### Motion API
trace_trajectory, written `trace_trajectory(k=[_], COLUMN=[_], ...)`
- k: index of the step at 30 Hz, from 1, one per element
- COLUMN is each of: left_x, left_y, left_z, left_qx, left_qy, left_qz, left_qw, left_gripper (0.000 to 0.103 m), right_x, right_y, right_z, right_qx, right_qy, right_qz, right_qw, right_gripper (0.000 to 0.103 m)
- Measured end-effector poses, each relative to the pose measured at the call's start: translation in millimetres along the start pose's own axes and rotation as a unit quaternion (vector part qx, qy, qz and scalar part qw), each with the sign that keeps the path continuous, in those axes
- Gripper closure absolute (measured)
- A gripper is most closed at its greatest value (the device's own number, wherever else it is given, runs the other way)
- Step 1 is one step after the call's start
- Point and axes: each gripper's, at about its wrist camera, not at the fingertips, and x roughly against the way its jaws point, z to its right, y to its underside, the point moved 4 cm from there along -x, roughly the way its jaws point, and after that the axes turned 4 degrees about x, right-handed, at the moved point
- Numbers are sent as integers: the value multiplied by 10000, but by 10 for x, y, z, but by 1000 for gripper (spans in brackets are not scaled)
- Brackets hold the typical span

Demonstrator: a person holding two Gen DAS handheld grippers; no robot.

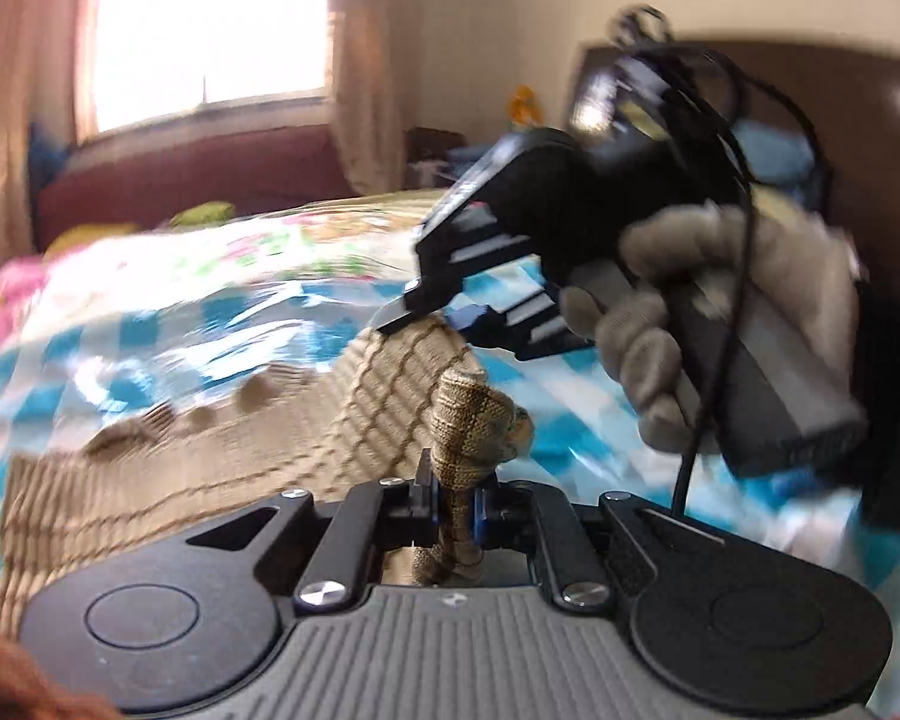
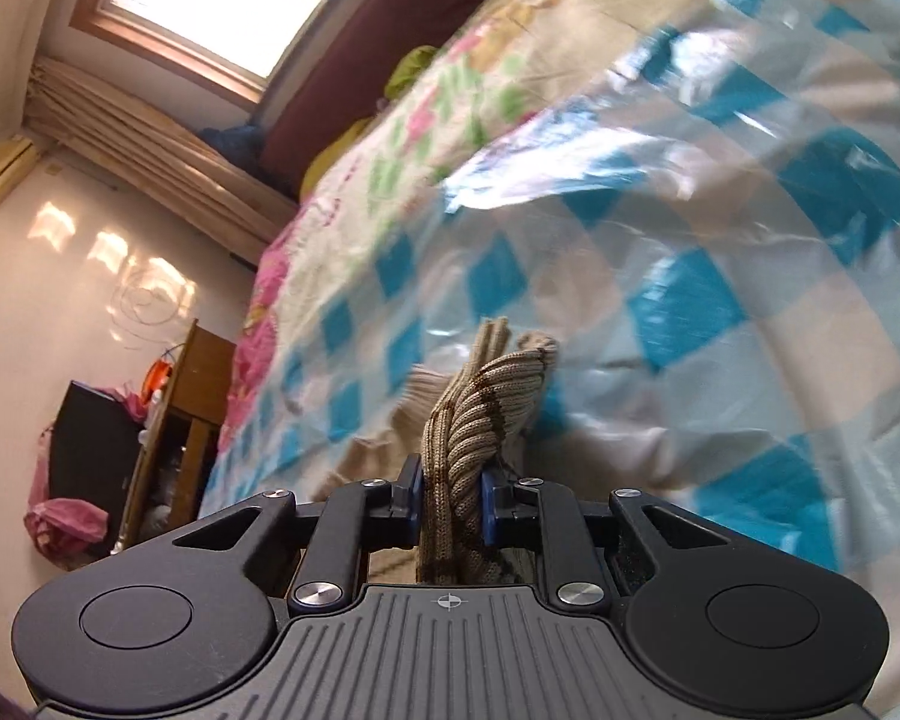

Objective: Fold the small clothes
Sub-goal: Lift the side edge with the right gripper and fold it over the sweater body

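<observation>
A tan knit garment with brown lines (image 1: 168, 480) lies on a blue-and-white checked sheet (image 1: 126, 360) on the bed. My left gripper (image 1: 453, 504) is shut on a bunched edge of the garment. My right gripper (image 2: 450, 492) is shut on another bunched edge of the same garment (image 2: 480, 408). In the left wrist view the right gripper (image 1: 414, 306) is held by a gloved hand (image 1: 660, 312) and pinches the garment's far edge, lifted above the sheet.
A floral bedspread (image 2: 426, 138) covers the bed beyond the sheet. A dark red headboard (image 1: 192, 174) stands under a bright window (image 1: 210, 30). A wooden cabinet (image 2: 192, 420) and pink bags (image 2: 60, 528) stand beside the bed.
</observation>
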Motion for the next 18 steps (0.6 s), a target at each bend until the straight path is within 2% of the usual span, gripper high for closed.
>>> trace_trajectory(k=[4, 8, 14, 18], left_x=[310, 612, 881, 961], left_y=[-28, 100, 403, 571], left_z=[-464, -864, -1458, -1695], left_qx=[753, 1142, 1722, 2028], left_qy=[-171, -517, -975, -1122], left_qz=[205, 386, 335, 184], left_qw=[9968, 9914, 9797, 9726], left_gripper=[87, 87, 87, 87], right_x=[-163, -482, -1045, -1443], right_y=[32, 169, 569, 918], right_z=[-531, -1012, -1582, -1835], right_qx=[408, 835, 1500, 1929], right_qy=[-31, 48, 167, 341], right_qz=[-39, -219, -658, -983], right_qw=[9992, 9963, 9864, 9757], right_gripper=[85, 85, 85, 85])
